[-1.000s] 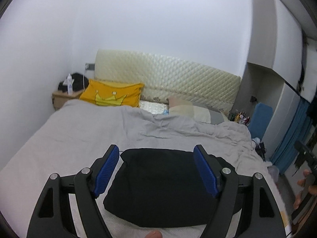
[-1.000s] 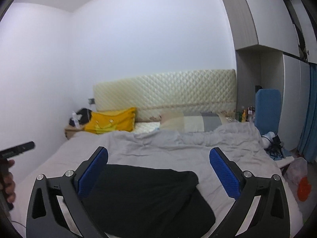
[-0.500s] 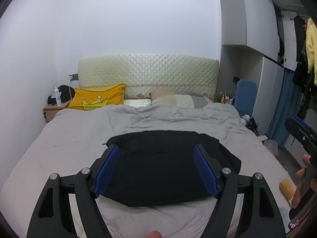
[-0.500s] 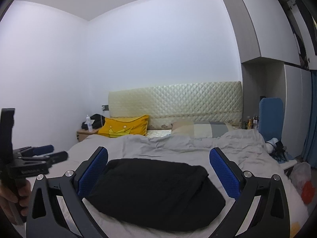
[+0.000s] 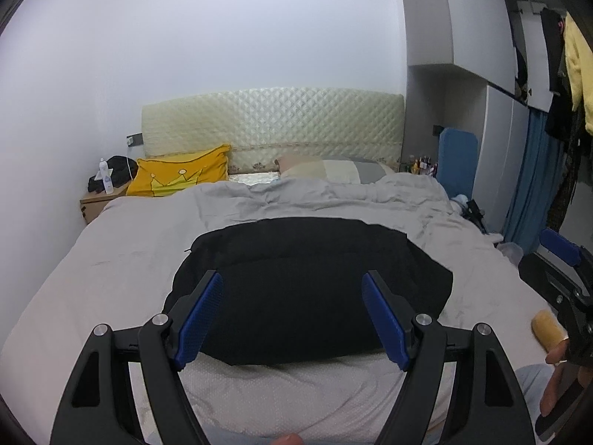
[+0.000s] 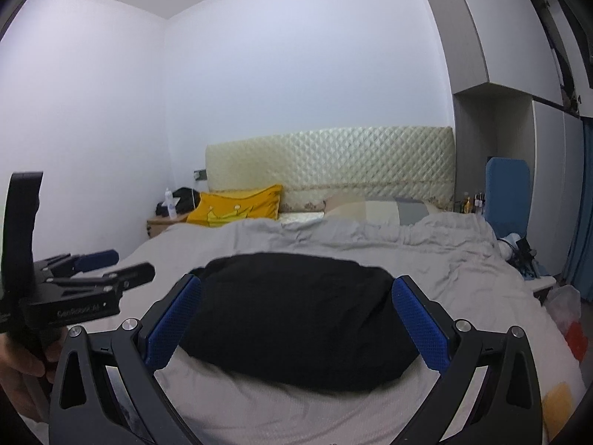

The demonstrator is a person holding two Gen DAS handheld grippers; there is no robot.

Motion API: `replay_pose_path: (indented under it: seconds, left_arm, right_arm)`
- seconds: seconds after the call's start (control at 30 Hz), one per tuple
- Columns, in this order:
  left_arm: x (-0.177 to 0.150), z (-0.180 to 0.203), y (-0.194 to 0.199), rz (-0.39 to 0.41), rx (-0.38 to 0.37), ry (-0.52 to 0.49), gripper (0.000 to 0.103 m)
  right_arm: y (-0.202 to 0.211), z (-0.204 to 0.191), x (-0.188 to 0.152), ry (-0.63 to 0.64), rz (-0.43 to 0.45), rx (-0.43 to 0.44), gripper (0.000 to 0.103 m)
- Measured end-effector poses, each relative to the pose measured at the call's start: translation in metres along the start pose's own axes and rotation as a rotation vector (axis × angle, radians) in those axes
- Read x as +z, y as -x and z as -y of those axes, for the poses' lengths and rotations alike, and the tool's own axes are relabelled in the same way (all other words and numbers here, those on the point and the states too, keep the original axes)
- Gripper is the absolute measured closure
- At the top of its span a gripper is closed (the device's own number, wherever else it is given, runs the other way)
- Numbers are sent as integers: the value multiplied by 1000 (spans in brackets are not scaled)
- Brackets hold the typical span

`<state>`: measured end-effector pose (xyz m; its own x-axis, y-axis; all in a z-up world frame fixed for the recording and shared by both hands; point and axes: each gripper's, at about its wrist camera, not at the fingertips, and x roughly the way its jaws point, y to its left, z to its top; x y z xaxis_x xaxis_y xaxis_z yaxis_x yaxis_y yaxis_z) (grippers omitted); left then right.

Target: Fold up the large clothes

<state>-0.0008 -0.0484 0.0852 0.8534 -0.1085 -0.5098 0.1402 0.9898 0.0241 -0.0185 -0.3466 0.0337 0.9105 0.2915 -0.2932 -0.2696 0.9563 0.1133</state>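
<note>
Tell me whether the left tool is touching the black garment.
Apart. The right wrist view shows the left tool off to the garment's side, over bare duvet, short of the black garment.

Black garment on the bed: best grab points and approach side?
Likely the two near corners of the black garment, one per gripper, coming from the foot of the bed. Its near hem lies closest, flat on the bedding; both the left gripper and the right gripper are open.

Bed (image 5: 122,259) with grey duvet; quilted cream headboard (image 5: 272,120). Yellow crown pillow (image 5: 178,178) at its left end. Wooden nightstand (image 5: 94,204) beside; blue curtain (image 5: 530,185) right.
</note>
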Motion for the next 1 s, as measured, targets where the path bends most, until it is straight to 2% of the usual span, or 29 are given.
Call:
replay_pose_path:
  seconds: [0.1,0.2,0.33,0.43,1.0]
  left_arm:
    - [-4,6,-2,2,19,-21,25]
    - [-10,5,-7,-12,-8,-4,25]
    - [-21,2,-12,-21,13,2,25]
    - [-27,-2,-17,-38,-3,14,25]
    - [-33,-11,-24,-51,39,22,25]
  right_arm:
    - [0,1,-8,-3,-7,-11,0]
    - [0,-2,-16,-1,-16,-3,0]
    - [-2,0,-28,-17,-32,-14,0]
    - [-5,2,-34,-25,-47,-25,0]
    - [-15,1,-41,-46,-71,-36,0]
